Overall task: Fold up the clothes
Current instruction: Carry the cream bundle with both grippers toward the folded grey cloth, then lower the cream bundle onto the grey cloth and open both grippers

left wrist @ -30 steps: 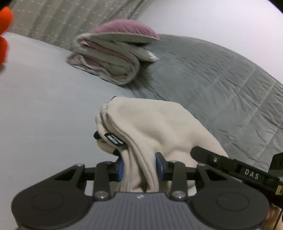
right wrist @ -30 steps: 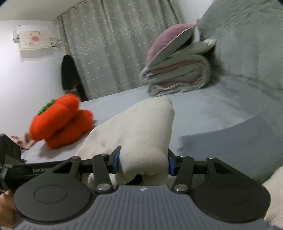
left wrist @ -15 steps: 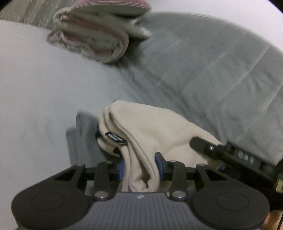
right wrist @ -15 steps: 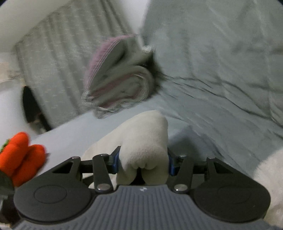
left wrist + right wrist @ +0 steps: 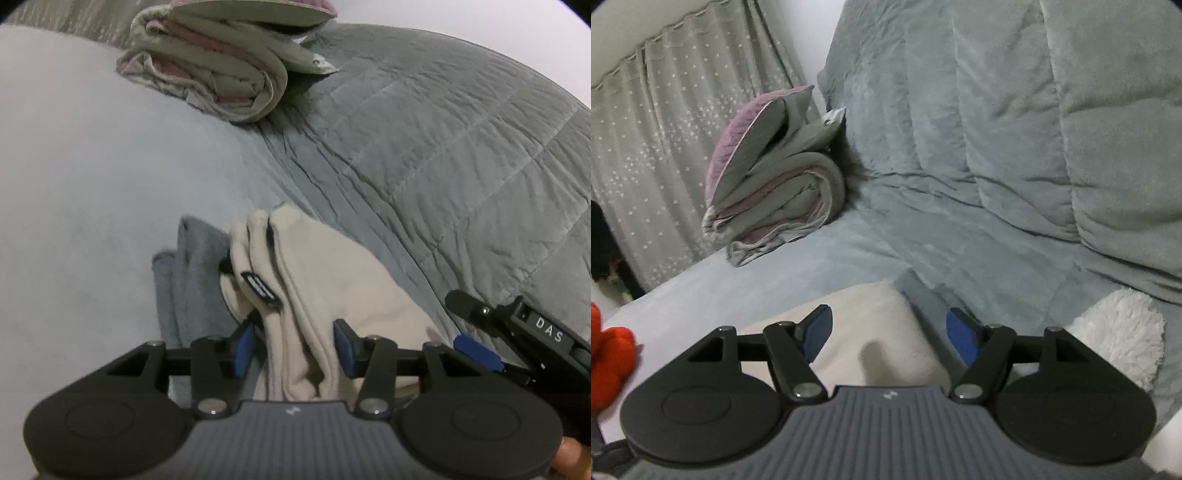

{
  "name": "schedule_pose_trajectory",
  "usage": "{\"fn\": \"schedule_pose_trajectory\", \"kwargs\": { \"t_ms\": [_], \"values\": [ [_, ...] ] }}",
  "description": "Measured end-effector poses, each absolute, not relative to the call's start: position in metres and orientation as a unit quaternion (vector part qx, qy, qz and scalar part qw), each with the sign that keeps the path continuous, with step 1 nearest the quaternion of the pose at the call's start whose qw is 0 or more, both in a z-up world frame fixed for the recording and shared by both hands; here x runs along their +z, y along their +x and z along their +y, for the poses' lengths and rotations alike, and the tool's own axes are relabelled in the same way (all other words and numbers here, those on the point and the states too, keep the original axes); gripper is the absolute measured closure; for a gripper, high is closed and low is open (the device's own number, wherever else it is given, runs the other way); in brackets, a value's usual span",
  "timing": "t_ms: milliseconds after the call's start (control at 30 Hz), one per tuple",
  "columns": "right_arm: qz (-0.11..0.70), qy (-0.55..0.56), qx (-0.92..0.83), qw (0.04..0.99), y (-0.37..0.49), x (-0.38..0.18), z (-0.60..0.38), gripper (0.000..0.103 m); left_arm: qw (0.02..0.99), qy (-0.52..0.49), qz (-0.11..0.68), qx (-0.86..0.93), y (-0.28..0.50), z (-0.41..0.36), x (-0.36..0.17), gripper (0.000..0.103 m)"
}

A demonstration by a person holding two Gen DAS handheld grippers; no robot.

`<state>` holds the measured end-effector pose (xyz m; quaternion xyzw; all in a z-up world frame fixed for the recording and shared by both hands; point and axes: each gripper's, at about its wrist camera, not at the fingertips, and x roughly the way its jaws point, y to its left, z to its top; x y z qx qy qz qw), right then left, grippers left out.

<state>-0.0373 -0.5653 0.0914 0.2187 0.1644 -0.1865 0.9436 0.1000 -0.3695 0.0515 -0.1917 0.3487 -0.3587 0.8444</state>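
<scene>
Grey bedding [image 5: 443,155] carries the folded cream garment [image 5: 332,280], its edge between the left gripper [image 5: 293,349] pads to steady the fold while the right gripper [image 5: 888,332] hovers spread wide, holding nothing.

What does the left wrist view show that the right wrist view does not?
Only the left wrist view shows a grey garment under the cream garment, its black label, and the left gripper with cloth between its fingers. Only the right wrist view shows the curtain, an orange plush toy, a white fluffy item, and the right gripper open. Both show the folded quilt and grey bedding.
</scene>
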Motion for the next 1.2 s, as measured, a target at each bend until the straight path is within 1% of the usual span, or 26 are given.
{"fn": "schedule_pose_trajectory", "kwargs": {
  "t_ms": [67, 100, 133, 200, 267, 300, 400, 533, 567, 600, 633, 700, 800, 900, 1067, 1133, 1200],
  "values": [
    [0.174, 0.203, -0.173, 0.948, -0.032, 0.092, -0.56, 0.031, 0.852, -0.183, 0.342, -0.353, 0.098, -0.365, 0.058, 0.053],
    [0.179, 0.195, -0.167, 0.95, -0.03, 0.092, -0.558, 0.035, 0.853, -0.18, 0.341, -0.352, 0.096, -0.362, 0.06, 0.053],
    [0.184, 0.187, -0.16, 0.952, -0.028, 0.092, -0.555, 0.053, 0.853, -0.181, 0.342, -0.351, 0.097, -0.36, 0.061, 0.053],
    [0.193, 0.171, -0.147, 0.955, -0.023, 0.092, -0.55, 0.083, 0.853, -0.179, 0.342, -0.351, 0.095, -0.355, 0.063, 0.053],
    [0.213, 0.156, -0.136, 0.955, -0.015, 0.089, -0.545, 0.084, 0.854, -0.175, 0.341, -0.352, 0.092, -0.351, 0.065, 0.053],
    [0.236, 0.147, -0.136, 0.951, -0.007, 0.081, -0.543, 0.087, 0.855, -0.171, 0.342, -0.35, 0.091, -0.35, 0.066, 0.053],
    [0.262, 0.132, -0.141, 0.946, 0.0, 0.063, -0.543, 0.087, 0.858, -0.159, 0.345, -0.346, 0.086, -0.348, 0.068, 0.053],
    [0.254, 0.156, -0.135, 0.945, -0.007, 0.065, -0.547, 0.087, 0.862, -0.143, 0.349, -0.339, 0.079, -0.345, 0.072, 0.052],
    [0.258, 0.153, -0.135, 0.945, -0.006, 0.067, -0.543, 0.086, 0.863, -0.139, 0.35, -0.338, 0.077, -0.344, 0.073, 0.052],
    [0.261, 0.149, -0.134, 0.944, -0.006, 0.068, -0.54, 0.082, 0.863, -0.135, 0.351, -0.336, 0.075, -0.343, 0.074, 0.051],
    [0.266, 0.144, -0.135, 0.944, -0.007, 0.069, -0.536, 0.082, 0.864, -0.131, 0.352, -0.335, 0.074, -0.342, 0.075, 0.051],
    [0.278, 0.132, -0.137, 0.942, -0.013, 0.069, -0.529, 0.082, 0.866, -0.122, 0.354, -0.331, 0.07, -0.341, 0.076, 0.048],
    [0.289, 0.133, -0.139, 0.938, -0.019, 0.069, -0.525, 0.083, 0.875, -0.093, 0.347, -0.324, 0.055, -0.337, 0.083, 0.046],
    [0.297, 0.12, -0.147, 0.936, -0.032, 0.071, -0.519, 0.083, 0.877, -0.085, 0.347, -0.321, 0.042, -0.33, 0.087, 0.044],
    [0.268, 0.13, -0.174, 0.939, -0.069, 0.082, -0.505, 0.07, 0.887, -0.058, 0.334, -0.314, 0.018, -0.326, 0.097, 0.035],
    [0.25, 0.141, -0.181, 0.941, -0.083, 0.088, -0.496, 0.053, 0.894, -0.042, 0.325, -0.307, 0.008, -0.326, 0.102, 0.032],
    [0.237, 0.143, -0.184, 0.943, -0.097, 0.091, -0.482, 0.047, 0.902, -0.021, 0.313, -0.297, -0.004, -0.326, 0.107, 0.027]
  ]
}}
